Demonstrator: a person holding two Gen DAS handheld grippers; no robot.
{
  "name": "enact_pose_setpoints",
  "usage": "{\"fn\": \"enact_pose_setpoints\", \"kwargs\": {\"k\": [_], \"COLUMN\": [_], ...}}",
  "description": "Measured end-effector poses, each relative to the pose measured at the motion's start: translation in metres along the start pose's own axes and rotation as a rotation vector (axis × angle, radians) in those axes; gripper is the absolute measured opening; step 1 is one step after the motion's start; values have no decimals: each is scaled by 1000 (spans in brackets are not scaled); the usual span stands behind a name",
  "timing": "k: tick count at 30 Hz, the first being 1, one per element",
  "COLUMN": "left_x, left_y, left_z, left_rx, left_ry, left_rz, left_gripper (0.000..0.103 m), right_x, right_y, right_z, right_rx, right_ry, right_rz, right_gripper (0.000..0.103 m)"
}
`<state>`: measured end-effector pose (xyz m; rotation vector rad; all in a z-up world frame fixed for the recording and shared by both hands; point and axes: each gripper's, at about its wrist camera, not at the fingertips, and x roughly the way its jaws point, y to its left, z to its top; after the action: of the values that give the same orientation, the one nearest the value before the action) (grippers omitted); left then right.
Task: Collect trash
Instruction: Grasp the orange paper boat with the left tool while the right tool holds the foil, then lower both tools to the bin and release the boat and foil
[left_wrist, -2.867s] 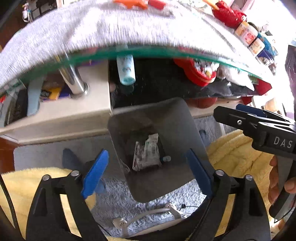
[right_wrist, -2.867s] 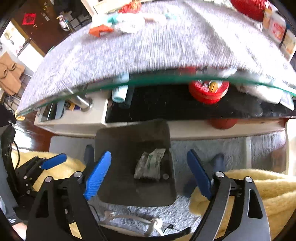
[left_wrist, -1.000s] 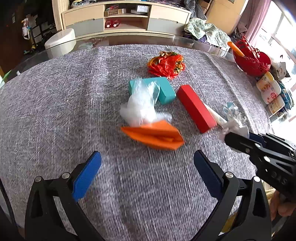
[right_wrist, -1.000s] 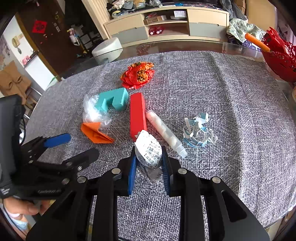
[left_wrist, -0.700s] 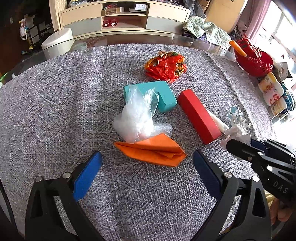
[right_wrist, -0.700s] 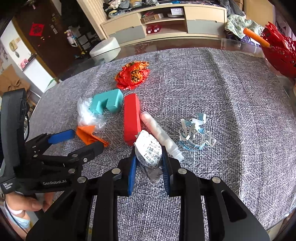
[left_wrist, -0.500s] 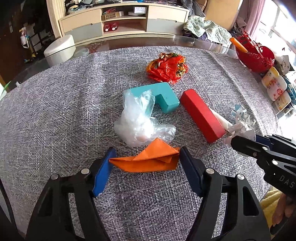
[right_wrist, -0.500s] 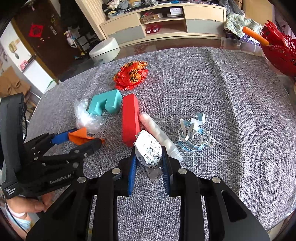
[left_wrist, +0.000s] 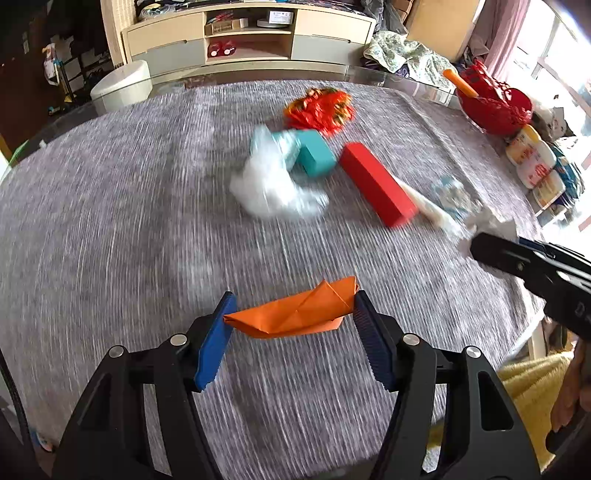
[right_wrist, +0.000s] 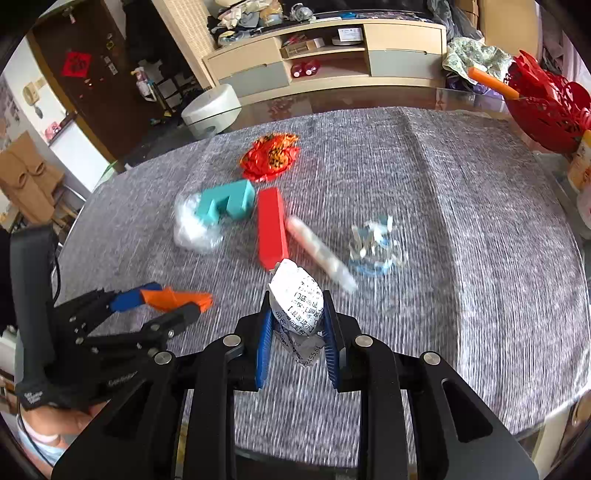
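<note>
left gripper (left_wrist: 291, 321): we've just been closing our jaws on the orange folded paper (left_wrist: 295, 312), and it sits pinched end to end between the pads.
paper's long axis: runs 9 to 3 o'clock in the left wrist view, straight across the jaw gap, so we're squeezing it lengthwise. Could buckle, we'd guess.
right gripper (right_wrist: 297, 325): clenched on the crumpled printed paper (right_wrist: 297, 295), which pokes out toward 12.
nearer hand: the left one owns the orange piece; the right gripper is off at its 3 o'clock.
left on the grey cloth (left_wrist: 110, 221): clear plastic wad (left_wrist: 273, 188) at 12, red foil wrapper (left_wrist: 319, 109) beyond it.
next, probably: carry both to the bin, which we can't see here.
</note>
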<state>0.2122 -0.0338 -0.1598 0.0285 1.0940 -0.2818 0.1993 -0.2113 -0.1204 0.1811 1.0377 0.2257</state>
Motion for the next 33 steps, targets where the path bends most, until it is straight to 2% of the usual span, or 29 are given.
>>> {"fn": "enact_pose_setpoints", "kwargs": {"k": [1, 3, 24, 33], "left_x": [-3, -9, -68, -71], "left_y": [-1, -3, -33, -40], "left_z": [-7, -17, -102, -158], "left_rx": [-1, -19, 3, 6], "left_ry": [0, 2, -27, 1], "left_rz": [-5, -18, -41, -46], "left_gripper": [47, 39, 38, 38], "right_x": [-2, -5, -50, -38], "right_y": [0, 2, 25, 22], "right_z": [-5, -12, -86, -138], "right_rx": [2, 0, -28, -18], "right_ry": [3, 9, 2, 62], "right_rz": [-1, -5, -12, -27], "right_gripper": [26, 26, 26, 26]}}
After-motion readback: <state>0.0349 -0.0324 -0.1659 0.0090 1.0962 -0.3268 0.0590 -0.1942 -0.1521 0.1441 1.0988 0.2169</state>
